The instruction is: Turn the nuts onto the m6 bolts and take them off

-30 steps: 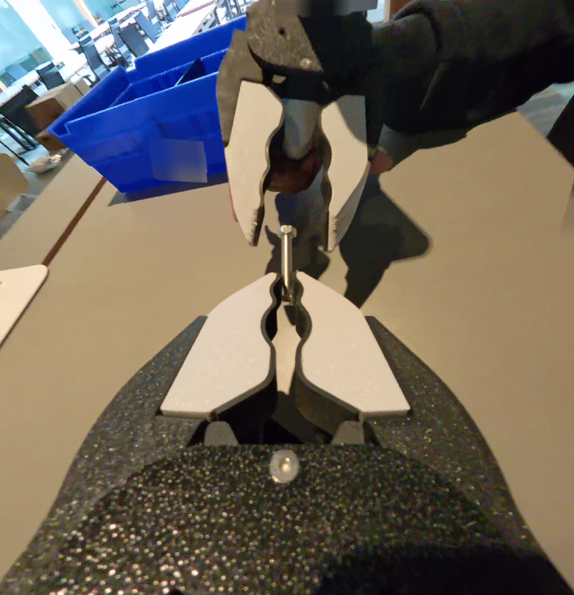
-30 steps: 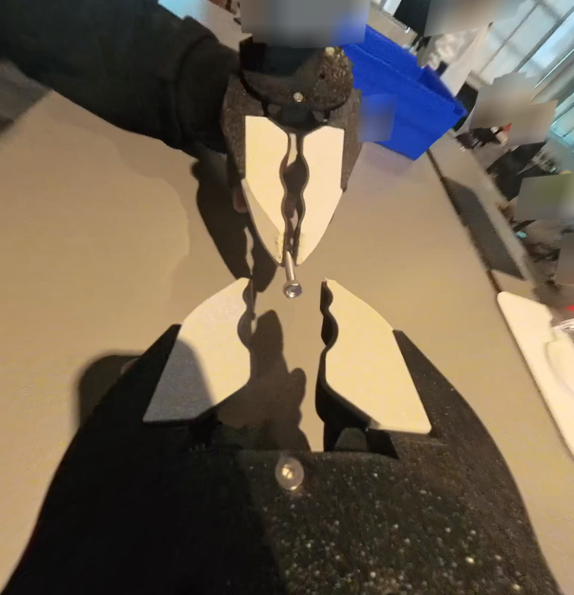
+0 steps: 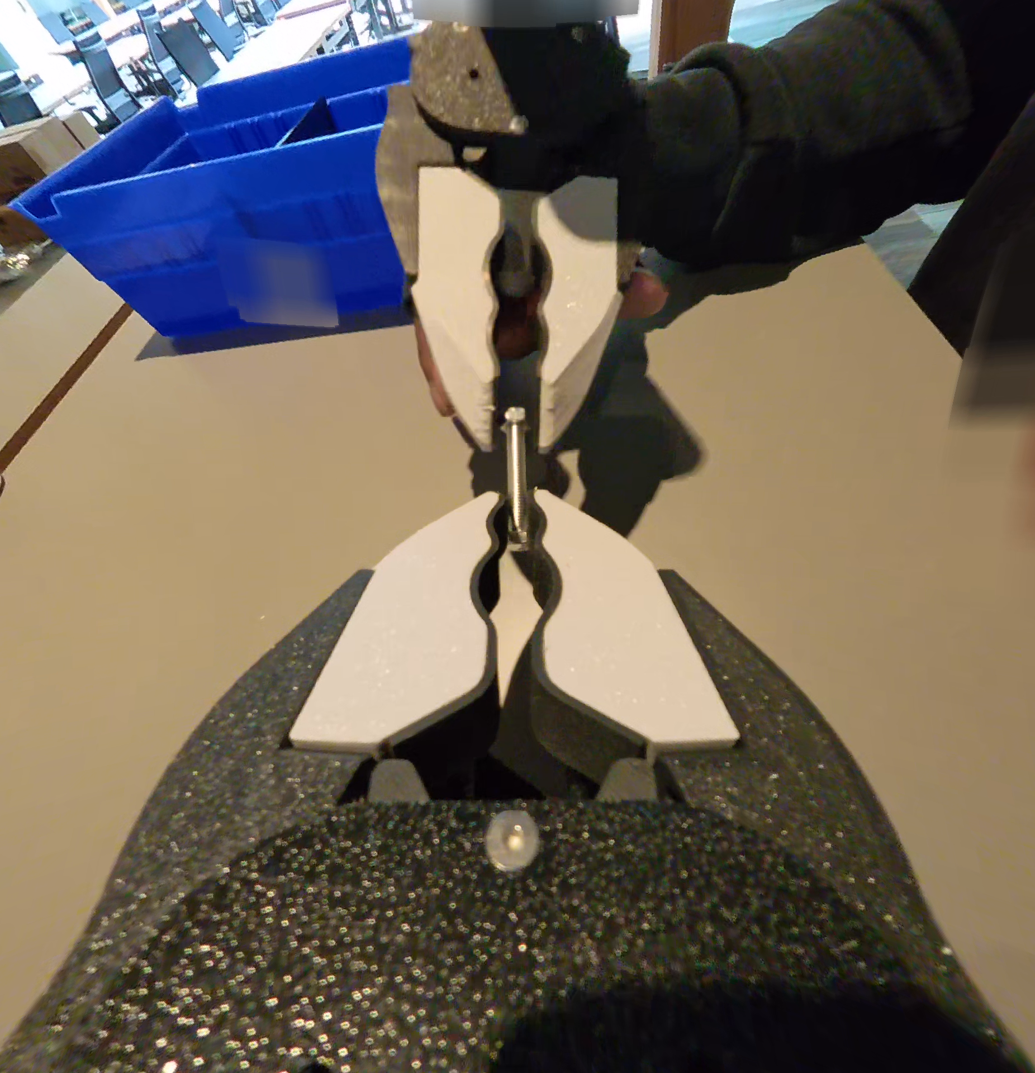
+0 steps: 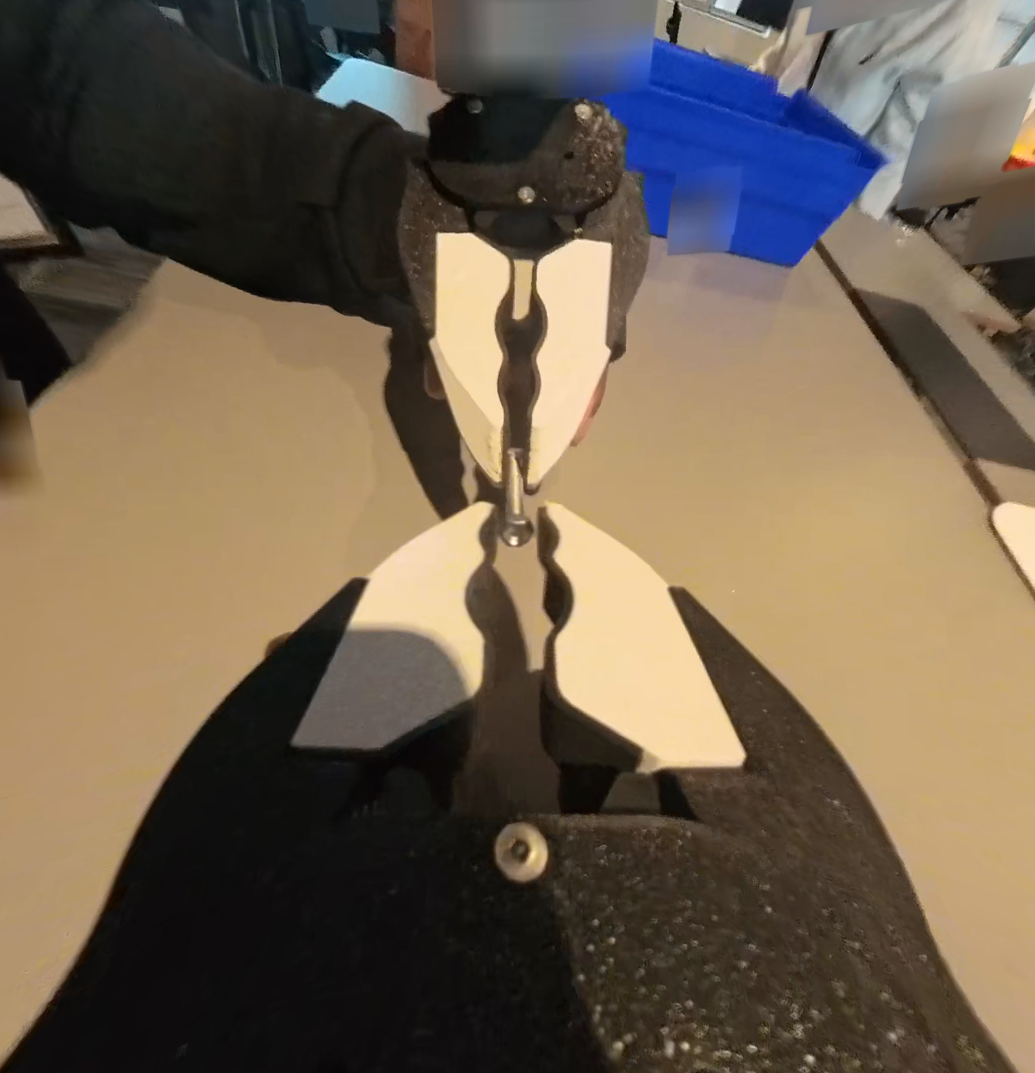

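While our left gripper [image 3: 514,511] pinches the bolt [image 3: 514,473] near its tip, our right gripper [image 4: 515,522] brackets the head unclosed; misalignment could knock it loose.

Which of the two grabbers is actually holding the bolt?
The left gripper: its tips pinch the bolt at one end. The right gripper is spread around the bolt's other end without visibly clamping it.

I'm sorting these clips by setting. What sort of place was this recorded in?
Probably a large open office or canteen-like hall: a plain beige table, blue plastic bins stacked on it, and rows of tables and dark chairs by bright windows.
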Available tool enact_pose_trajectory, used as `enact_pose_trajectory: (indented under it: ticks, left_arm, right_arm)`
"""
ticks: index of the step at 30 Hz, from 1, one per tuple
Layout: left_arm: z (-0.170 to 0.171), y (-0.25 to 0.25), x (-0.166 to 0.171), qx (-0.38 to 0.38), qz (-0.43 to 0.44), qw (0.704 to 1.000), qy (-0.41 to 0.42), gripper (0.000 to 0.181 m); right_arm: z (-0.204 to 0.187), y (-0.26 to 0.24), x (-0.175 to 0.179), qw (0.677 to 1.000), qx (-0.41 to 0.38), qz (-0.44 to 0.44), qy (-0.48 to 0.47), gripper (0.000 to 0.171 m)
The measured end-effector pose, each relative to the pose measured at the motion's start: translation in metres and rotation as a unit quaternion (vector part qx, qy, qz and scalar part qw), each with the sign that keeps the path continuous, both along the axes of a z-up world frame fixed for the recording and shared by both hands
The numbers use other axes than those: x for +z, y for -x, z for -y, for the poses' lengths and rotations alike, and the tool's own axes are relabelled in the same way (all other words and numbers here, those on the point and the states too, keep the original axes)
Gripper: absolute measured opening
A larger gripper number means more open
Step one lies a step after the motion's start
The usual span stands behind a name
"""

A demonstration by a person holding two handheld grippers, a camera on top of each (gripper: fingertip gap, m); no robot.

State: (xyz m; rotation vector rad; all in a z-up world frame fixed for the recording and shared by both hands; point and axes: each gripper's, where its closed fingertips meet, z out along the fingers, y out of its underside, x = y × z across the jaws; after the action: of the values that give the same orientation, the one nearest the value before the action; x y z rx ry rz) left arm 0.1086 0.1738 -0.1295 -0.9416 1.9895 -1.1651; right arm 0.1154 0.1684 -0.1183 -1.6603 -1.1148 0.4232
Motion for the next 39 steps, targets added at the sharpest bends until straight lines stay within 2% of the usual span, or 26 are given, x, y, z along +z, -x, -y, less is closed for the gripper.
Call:
enact_pose_trajectory:
  ticks: [3,5,7,14,21,24,27,29,31,34,39]
  left_arm:
    - [0.004,0.003,-0.003,-0.011,-0.032,0.998,0.052,0.005]
    - [0.008,0.006,-0.003,-0.021,-0.063,0.991,0.116,0.005]
    - [0.002,0.004,0.001,-0.008,-0.065,0.987,0.147,0.005]
    - [0.006,0.006,0.014,-0.022,-0.049,0.979,0.197,0.005]
    - [0.009,0.013,0.027,-0.053,-0.097,0.930,0.350,0.005]
    - [0.009,0.013,0.027,-0.053,-0.105,0.922,0.368,0.005]
    - [0.007,0.011,0.025,-0.043,-0.093,0.935,0.340,0.005]
    - [0.004,0.009,0.025,-0.033,-0.081,0.944,0.319,0.005]
    - [0.000,0.008,0.022,-0.019,-0.072,0.954,0.291,0.005]
    - [-0.002,0.007,0.019,-0.007,-0.069,0.963,0.259,0.005]
    - [-0.001,0.009,0.013,-0.004,-0.074,0.974,0.213,0.005]
  right_arm:
    - [0.003,0.001,-0.004,0.989,0.018,0.099,-0.107,0.012]
    - [0.004,0.002,-0.003,0.951,0.035,0.195,-0.237,0.011]
    - [-0.003,-0.001,-0.002,0.913,0.015,0.266,-0.310,0.012]
    - [0.001,0.001,0.016,0.914,0.003,0.224,-0.337,0.011]
    - [0.003,0.007,0.028,0.879,-0.005,0.259,-0.400,0.011]
    - [0.002,0.006,0.028,0.869,-0.009,0.275,-0.412,0.011]
    - [0.000,0.004,0.027,0.883,-0.017,0.255,-0.394,0.012]
    - [-0.001,0.004,0.025,0.906,-0.020,0.218,-0.363,0.025]
    - [-0.003,0.004,0.017,0.946,-0.021,0.161,-0.280,0.045]
    - [-0.004,0.005,0.001,0.988,-0.024,0.081,-0.130,0.058]
    - [-0.001,0.011,0.006,0.999,-0.022,-0.028,-0.019,0.049]
